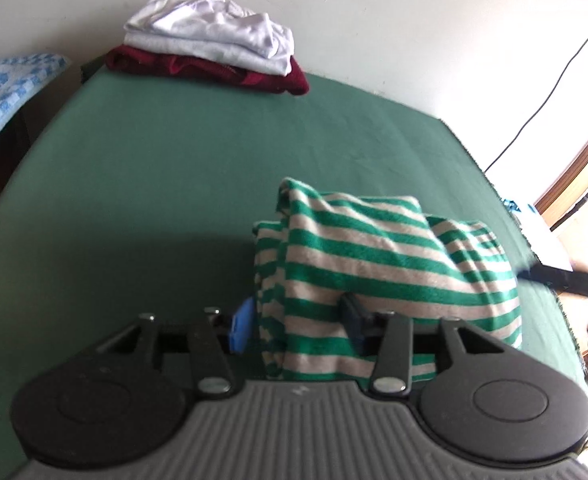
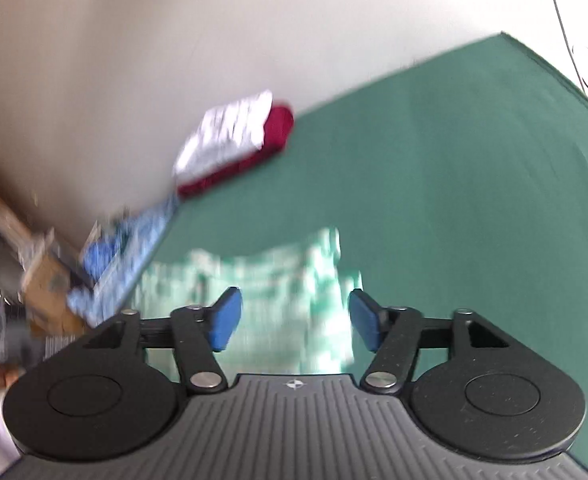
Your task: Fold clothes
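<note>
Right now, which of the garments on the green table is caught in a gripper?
The green-and-white striped garment, draped between the left gripper's fingers. The white and dark red ones lie stacked at the far edge, untouched.

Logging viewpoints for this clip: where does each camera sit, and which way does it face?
Left wrist: sits on the left tongs, looking across the green table over the striped garment caught between its fingers toward a folded stack by the wall.
Right wrist: sits on the open right tongs, tilted and blurred, facing the same garment.
Shared: garment, table, stack.
</note>
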Available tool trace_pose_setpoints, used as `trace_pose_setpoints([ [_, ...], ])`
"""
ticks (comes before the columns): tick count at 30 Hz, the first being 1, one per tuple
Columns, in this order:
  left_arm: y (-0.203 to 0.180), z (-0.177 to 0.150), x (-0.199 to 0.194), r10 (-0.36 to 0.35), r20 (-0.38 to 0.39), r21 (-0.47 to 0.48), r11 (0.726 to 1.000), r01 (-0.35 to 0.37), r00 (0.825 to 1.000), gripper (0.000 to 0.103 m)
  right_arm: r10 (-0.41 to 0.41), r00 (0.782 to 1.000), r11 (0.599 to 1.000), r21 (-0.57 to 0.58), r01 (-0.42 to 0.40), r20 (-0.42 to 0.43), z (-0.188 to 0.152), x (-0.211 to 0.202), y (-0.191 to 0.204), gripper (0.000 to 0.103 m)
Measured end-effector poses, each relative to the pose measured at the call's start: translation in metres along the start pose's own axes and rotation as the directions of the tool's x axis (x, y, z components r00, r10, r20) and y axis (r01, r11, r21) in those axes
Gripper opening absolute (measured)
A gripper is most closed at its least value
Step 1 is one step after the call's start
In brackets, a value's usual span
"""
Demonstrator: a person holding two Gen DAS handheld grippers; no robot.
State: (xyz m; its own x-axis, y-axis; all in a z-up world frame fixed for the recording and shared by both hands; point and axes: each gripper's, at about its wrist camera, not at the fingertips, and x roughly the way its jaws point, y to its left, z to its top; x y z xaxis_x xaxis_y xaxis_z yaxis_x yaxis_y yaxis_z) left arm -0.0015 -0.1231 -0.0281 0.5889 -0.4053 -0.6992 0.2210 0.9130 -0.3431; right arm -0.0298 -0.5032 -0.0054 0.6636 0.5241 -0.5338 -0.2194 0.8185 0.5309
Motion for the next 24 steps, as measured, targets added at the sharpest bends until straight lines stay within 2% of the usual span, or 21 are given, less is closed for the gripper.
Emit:
trace_pose_setpoints([
  [5,-0.002,0.008,0.003,0.030,-0.033,0.037,0.999,-0.029,0.999,0.059,-0.017,1.000,0.996,-0.083,0.018,0.013,-0.031,0.015,0.019,0.065],
  [7,-0.004,0.010,0.004,0.052,-0.037,0.062,0.997,-0.050,0.998,0.063,-0.019,1.000,0.994,-0.105,0.021,0.023,-0.040,0.021,0.027,0.043],
  [8,-0.006,0.010,0.004,0.062,-0.039,0.072,0.996,-0.059,0.997,0.063,-0.003,1.000,0.996,-0.084,0.005,0.025,-0.040,0.017,0.029,0.028],
  [9,-0.006,0.011,0.004,0.069,-0.040,0.078,0.995,-0.066,0.997,0.063,0.013,1.000,0.998,-0.063,-0.012,0.028,-0.040,0.013,0.031,0.019],
  [14,-0.008,0.013,0.006,0.089,-0.036,0.081,0.993,-0.086,0.995,0.063,0.093,0.995,0.995,0.042,-0.095,0.045,-0.039,-0.008,0.042,0.012],
  [16,-0.009,0.014,0.007,0.096,-0.032,0.085,0.992,-0.093,0.995,0.063,0.118,0.991,0.988,0.092,-0.123,0.056,-0.039,-0.014,0.044,0.012],
  [18,-0.010,0.015,0.008,0.103,-0.029,0.090,0.991,-0.100,0.994,0.064,0.071,0.995,0.965,0.246,-0.086,0.071,-0.047,-0.003,0.018,0.013],
  [20,-0.012,0.015,0.008,0.108,-0.028,0.101,0.989,-0.105,0.994,0.064,0.020,0.998,0.961,0.274,-0.036,0.059,-0.054,0.001,-0.001,0.016],
  [21,-0.012,0.015,0.008,0.110,-0.028,0.106,0.989,-0.107,0.994,0.064,0.002,0.999,0.958,0.288,-0.017,0.053,-0.057,0.002,-0.009,0.021],
  [22,-0.013,0.015,0.008,0.112,-0.028,0.109,0.988,-0.108,0.993,0.064,0.021,0.999,0.953,0.302,-0.034,0.048,-0.055,-0.001,-0.012,0.026],
  [24,-0.012,0.015,0.008,0.112,-0.030,0.102,0.989,-0.108,0.993,0.064,0.016,0.997,0.963,0.268,-0.034,0.069,-0.047,-0.012,-0.010,0.048],
])
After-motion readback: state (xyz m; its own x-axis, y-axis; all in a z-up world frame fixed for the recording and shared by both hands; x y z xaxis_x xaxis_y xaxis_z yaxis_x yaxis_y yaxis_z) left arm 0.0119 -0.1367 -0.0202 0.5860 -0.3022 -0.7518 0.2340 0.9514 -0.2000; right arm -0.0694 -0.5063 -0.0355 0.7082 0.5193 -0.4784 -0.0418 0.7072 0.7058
